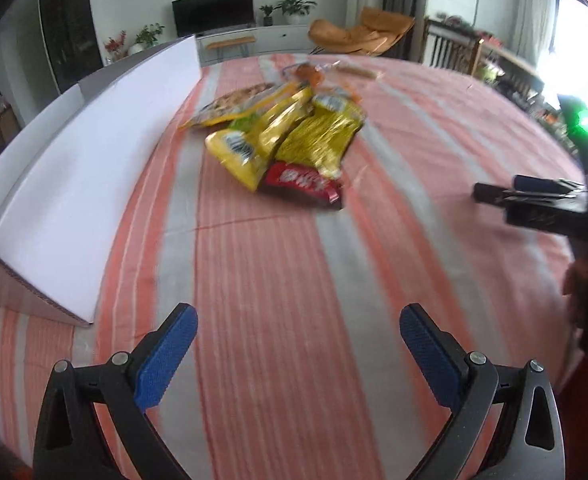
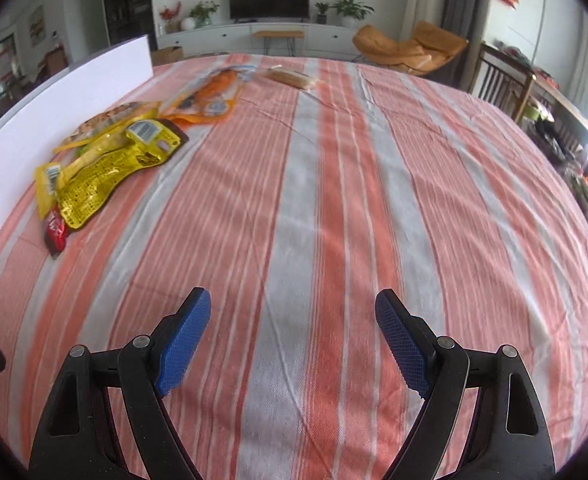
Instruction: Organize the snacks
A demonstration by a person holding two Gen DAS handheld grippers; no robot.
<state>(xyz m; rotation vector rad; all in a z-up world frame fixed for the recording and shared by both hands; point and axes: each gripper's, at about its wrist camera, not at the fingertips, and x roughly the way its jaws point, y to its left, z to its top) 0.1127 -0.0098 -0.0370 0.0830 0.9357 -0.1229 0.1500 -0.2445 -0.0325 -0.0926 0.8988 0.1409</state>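
A pile of shiny snack bags (image 1: 282,140) lying on the table with the pink, orange and grey striped cloth (image 1: 294,300), in the upper middle of the left wrist view and at the upper left of the right wrist view (image 2: 106,160). Mostly yellow crinkly bags (image 1: 321,136), overlapping each other. One red snack bag with white letters (image 1: 301,184) at the near end of the pile, partly under a yellow one. One clear bag with brown snacks inside (image 1: 234,100) at the far left side of the pile. Behind the pile, an orange and clear packet (image 2: 210,92), and further back a pale brown flat packet (image 2: 290,78), lying apart from the rest.

A tall white cardboard wall (image 1: 86,168) standing along the left side of the cloth, near the pile but not touching it.

Left tongs (image 1: 297,336) at the bottom of the left wrist view, blue pads (image 1: 166,360) wide apart, nothing between them, only striped cloth seen through the gap. Well short of the pile.

Right tongs (image 2: 290,320) at the bottom of the right wrist view, blue pads (image 2: 182,344) also wide apart, holding nothing, over bare cloth. Pile far off to the left. Right tongs also seen from the side at the right edge of the left wrist view (image 1: 493,194), black with a green light above.
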